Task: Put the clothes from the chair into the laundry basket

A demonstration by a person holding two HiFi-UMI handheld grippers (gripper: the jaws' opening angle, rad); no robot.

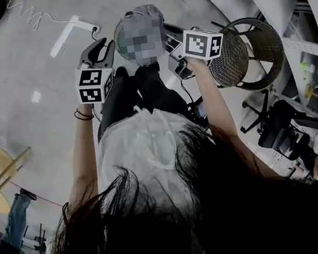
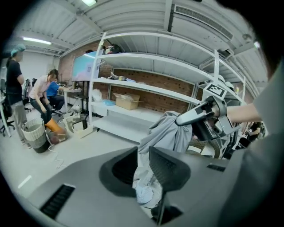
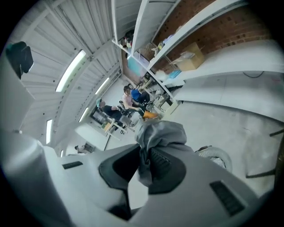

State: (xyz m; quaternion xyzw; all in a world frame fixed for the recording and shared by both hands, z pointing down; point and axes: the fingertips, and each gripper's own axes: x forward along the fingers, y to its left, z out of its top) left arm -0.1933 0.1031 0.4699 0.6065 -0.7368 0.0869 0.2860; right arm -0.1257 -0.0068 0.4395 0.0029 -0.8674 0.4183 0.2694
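The left claw (image 2: 144,165) is clenched on a fold of the grey garment (image 2: 167,132), and a paler part of the cloth hangs down below its jaws. The right claw (image 3: 144,165) is likewise clamped on another bunch of the same fabric. From the head view, the garment is stretched in the air between the two claws at about twelve o'clock, clear of the floor.

The laundry basket (image 1: 255,50) stands further out at about two o'clock, just beyond the right claw, with its mouth open.

The step in hand looks like the carry to the basket. Both grips should hold firm while the load swings toward two o'clock, high enough that the hanging cloth clears the rim. The bulk should go down inside before either claw lets go, because a trailing end could drape over the edge.
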